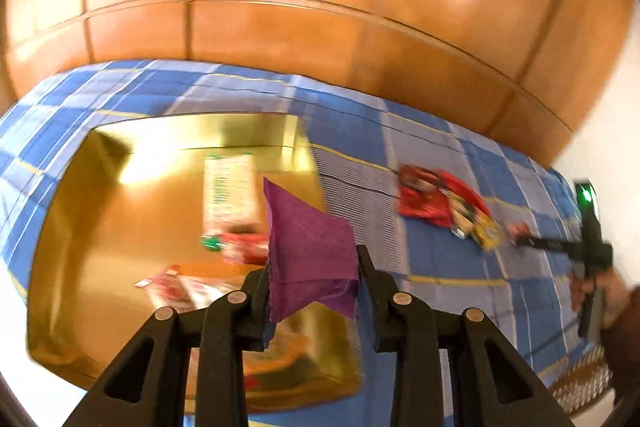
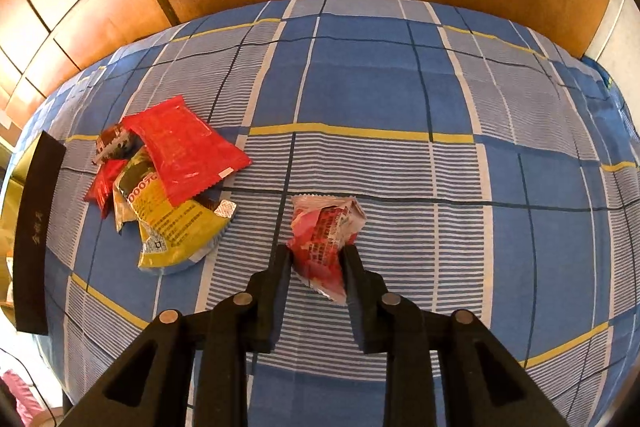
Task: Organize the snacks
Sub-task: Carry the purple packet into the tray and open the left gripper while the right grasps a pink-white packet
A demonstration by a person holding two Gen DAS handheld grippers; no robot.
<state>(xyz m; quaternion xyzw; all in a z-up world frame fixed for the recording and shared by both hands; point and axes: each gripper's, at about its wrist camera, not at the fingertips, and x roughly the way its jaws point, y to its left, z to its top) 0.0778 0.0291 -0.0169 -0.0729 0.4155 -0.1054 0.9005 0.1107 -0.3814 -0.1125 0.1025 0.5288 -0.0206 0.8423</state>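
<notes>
The left gripper (image 1: 312, 263) pinches a purple packet (image 1: 308, 247) above a gold tin (image 1: 80, 227) holding blurred red-and-white snack packets (image 1: 236, 215). The right gripper (image 2: 318, 259) clamps a crumpled red-and-white packet (image 2: 324, 235) over the plaid cloth (image 2: 400, 87); front-left lies a yellow packet (image 2: 172, 227) reading "0000" under a red packet (image 2: 184, 147).

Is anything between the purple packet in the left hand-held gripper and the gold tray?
Nothing visible blocks it. The left hand-held gripper holds the purple packet above the open gold tray, which already has a few snacks lying in it. The view is blurred, so small details are unclear.
</notes>
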